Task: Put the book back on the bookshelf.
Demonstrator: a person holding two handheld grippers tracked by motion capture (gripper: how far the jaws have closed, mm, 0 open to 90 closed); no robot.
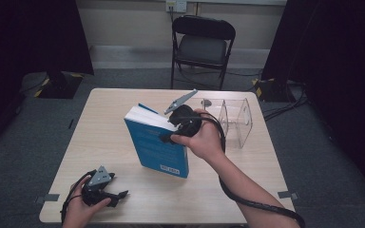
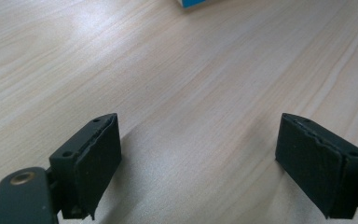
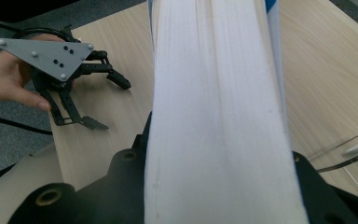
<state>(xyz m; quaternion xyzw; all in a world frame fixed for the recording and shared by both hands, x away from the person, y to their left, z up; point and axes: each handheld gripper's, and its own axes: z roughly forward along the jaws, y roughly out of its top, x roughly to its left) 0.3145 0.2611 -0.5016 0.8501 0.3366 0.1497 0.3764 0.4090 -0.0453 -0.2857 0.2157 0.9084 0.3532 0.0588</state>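
A thick book with a blue cover (image 1: 157,145) stands tilted at the middle of the table, white page edge up and lower corner close to the wood. My right gripper (image 1: 169,137) is shut on it from the right side. In the right gripper view the page block (image 3: 214,93) runs up between the two black jaws. My left gripper (image 1: 120,196) rests low at the table's front left, open, with nothing between its fingers. Its view has bare wood between the pads (image 2: 98,158) and a blue corner of the book (image 2: 196,3) at the top.
A clear plastic holder (image 1: 235,121) stands at the right rear of the wooden table (image 1: 104,128), just beyond the right hand. A black folding chair (image 1: 202,45) sits behind the table. Dark curtains hang on both sides.
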